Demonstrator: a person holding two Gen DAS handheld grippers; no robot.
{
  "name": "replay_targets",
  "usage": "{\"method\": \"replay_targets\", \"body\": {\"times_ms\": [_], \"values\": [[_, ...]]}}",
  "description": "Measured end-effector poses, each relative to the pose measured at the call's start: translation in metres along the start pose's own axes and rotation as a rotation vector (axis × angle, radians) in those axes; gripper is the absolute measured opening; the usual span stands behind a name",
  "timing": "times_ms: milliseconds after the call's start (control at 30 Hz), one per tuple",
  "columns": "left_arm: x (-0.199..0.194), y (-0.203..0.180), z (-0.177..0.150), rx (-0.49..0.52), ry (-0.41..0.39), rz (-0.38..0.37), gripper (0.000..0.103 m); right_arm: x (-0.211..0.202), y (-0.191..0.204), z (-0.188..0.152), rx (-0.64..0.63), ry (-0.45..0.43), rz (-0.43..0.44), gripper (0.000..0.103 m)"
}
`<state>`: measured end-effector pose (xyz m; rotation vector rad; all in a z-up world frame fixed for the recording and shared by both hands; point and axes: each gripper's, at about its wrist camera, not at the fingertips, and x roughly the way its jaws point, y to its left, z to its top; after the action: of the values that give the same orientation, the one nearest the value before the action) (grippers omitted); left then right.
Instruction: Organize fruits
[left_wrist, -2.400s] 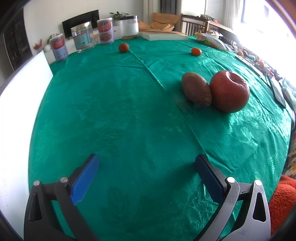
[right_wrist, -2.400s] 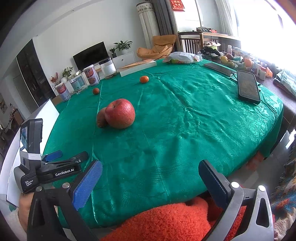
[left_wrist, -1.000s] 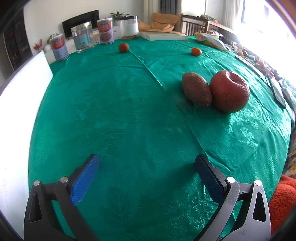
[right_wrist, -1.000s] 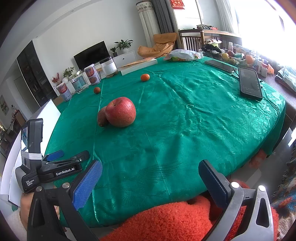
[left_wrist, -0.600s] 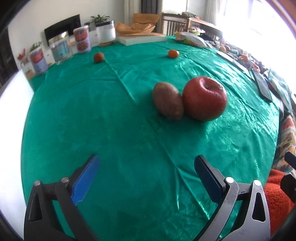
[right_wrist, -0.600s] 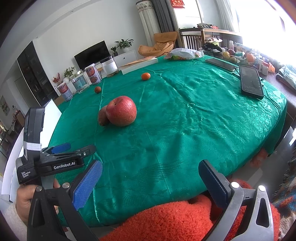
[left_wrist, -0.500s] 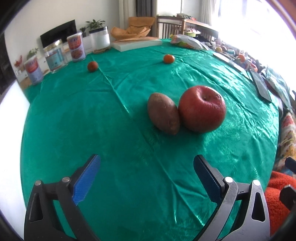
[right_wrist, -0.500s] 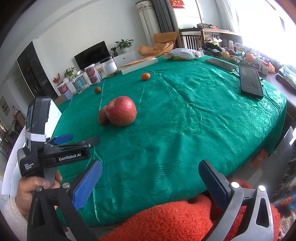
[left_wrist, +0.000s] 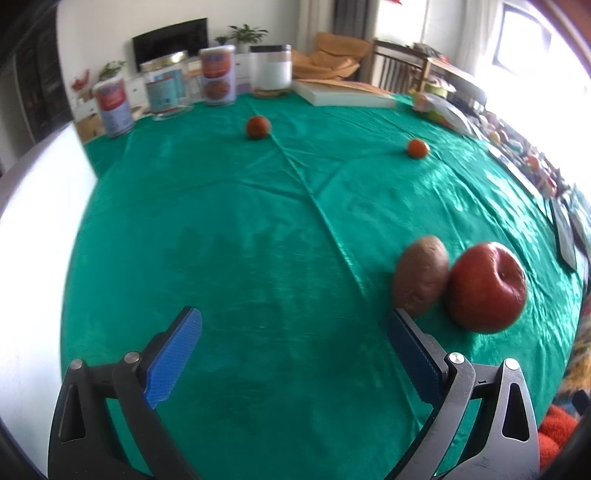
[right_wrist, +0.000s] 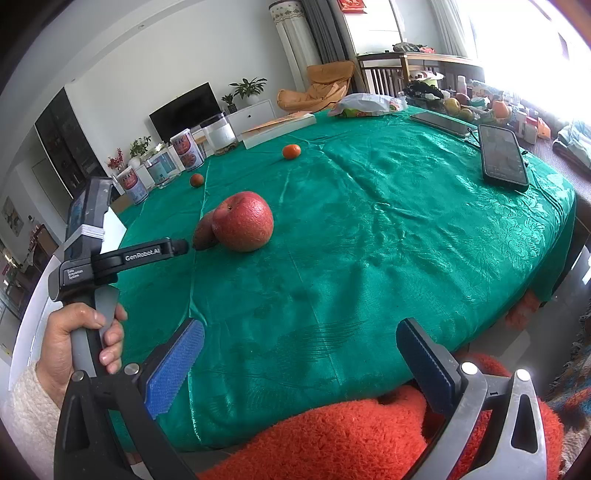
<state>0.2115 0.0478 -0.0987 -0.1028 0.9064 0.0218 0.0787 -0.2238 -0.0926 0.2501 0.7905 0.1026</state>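
Note:
A big red apple and a brown oval fruit lie touching on the green tablecloth. Two small oranges lie farther back, one at the middle and one to the right. My left gripper is open and empty, its right fingertip just in front of the brown fruit. In the right wrist view the apple, the brown fruit and both oranges show. My right gripper is open and empty at the table's near edge.
Several tins and a jar stand at the table's back edge beside a flat white box. Phones lie at the right. A white board borders the left. An orange fuzzy sleeve is below the right gripper.
My left gripper has lifted and moved forward toward the brown fruit and apple, now at its right. The right gripper has stayed nearly still.

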Motion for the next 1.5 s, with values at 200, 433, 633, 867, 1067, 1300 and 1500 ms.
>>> {"method": "replay_targets", "body": {"times_ms": [200, 433, 633, 867, 1067, 1300, 1500], "values": [[-0.001, -0.008, 0.009, 0.09, 0.04, -0.135, 0.101, 0.001, 0.0, 0.0, -0.001, 0.004, 0.002, 0.103], [0.018, -0.068, 0.003, 0.374, 0.031, -0.131, 0.095, 0.0, -0.002, 0.0, 0.009, 0.002, 0.009, 0.103], [0.035, -0.085, 0.013, 0.427, 0.023, -0.111, 0.073, 0.001, -0.003, -0.001, 0.015, 0.003, 0.016, 0.103], [0.026, -0.073, 0.013, 0.325, 0.021, -0.174, 0.041, 0.002, -0.004, -0.001, 0.02, 0.007, 0.021, 0.103], [-0.005, -0.031, -0.009, 0.166, 0.034, -0.069, 0.041, 0.003, -0.004, -0.001, 0.02, 0.008, 0.021, 0.103], [-0.024, 0.004, -0.039, 0.068, 0.022, -0.003, 0.041, 0.002, -0.002, -0.002, 0.015, 0.005, 0.012, 0.103], [-0.008, -0.003, -0.042, 0.089, 0.033, 0.052, 0.084, 0.0, -0.003, -0.003, 0.018, 0.003, 0.007, 0.103]]}}
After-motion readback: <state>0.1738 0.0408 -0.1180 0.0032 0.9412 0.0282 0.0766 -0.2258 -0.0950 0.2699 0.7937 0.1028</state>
